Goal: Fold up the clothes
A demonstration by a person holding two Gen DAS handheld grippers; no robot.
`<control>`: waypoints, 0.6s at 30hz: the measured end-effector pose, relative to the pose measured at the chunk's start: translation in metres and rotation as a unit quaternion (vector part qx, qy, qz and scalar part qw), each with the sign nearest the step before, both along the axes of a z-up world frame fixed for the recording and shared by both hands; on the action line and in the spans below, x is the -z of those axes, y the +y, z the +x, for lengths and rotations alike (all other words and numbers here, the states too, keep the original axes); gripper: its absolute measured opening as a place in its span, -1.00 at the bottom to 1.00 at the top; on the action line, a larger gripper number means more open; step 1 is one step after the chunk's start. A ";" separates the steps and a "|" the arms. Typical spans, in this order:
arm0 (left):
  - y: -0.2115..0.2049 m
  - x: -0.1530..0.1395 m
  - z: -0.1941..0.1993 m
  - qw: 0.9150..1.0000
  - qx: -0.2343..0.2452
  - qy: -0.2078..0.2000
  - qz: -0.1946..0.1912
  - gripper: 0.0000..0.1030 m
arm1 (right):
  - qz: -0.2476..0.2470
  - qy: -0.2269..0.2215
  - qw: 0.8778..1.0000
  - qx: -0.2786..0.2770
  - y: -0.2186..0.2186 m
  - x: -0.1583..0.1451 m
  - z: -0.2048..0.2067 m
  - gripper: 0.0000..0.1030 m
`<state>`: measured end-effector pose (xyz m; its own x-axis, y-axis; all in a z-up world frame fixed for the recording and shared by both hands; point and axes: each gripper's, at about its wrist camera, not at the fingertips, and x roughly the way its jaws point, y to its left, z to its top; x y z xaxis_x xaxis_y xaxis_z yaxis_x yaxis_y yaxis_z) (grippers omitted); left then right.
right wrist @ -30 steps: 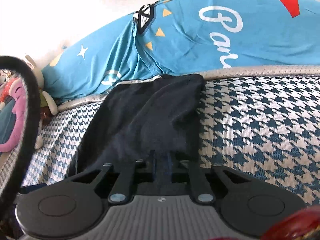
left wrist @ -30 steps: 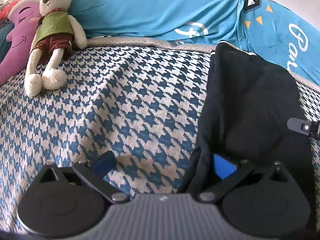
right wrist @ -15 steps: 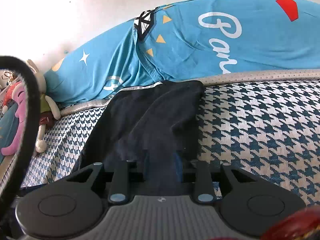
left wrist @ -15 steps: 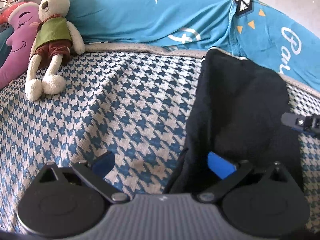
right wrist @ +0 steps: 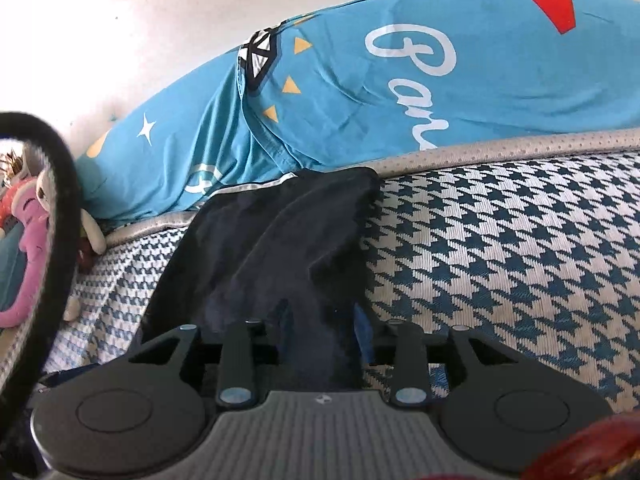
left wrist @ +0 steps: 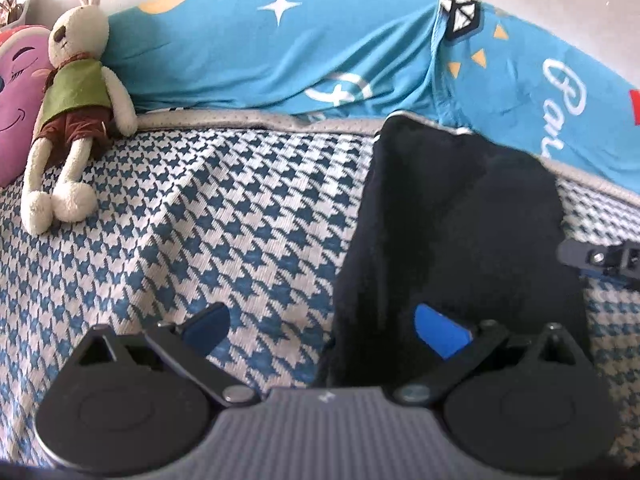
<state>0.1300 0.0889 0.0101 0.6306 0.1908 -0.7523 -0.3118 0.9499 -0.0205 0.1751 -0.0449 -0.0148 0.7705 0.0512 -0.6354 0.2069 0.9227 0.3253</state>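
Bed (left wrist: 192,216) w/ blue-white houndstooth cover fills both views. Blue quilt (left wrist: 280,60) bunched along far edge by the wall. Dark garment (left wrist: 460,216) lies on the bed, right of centre in left wrist view, far end touching the quilt. Stuffed rabbit (left wrist: 76,92) + pink pillow (left wrist: 16,92) far left, well apart from garment. Left gripper (left wrist: 320,328) wide open, right finger over garment's near edge, left finger over bare cover. Right gripper (right wrist: 322,332) partly open, garment fold sits between the fingers; can't tell if pinched.
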 end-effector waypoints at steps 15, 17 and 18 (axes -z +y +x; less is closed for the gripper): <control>0.014 0.009 0.007 0.999 -0.017 0.010 -0.029 1.00 | -0.007 0.009 1.000 0.005 -0.010 0.009 0.003 -0.38; 0.015 0.009 0.007 0.999 -0.017 0.010 -0.033 1.00 | 0.000 0.009 1.000 0.007 -0.011 0.009 0.002 -0.37; 0.015 0.008 0.007 0.999 -0.018 0.010 -0.034 1.00 | 0.003 0.009 1.000 0.008 -0.011 0.009 0.002 -0.36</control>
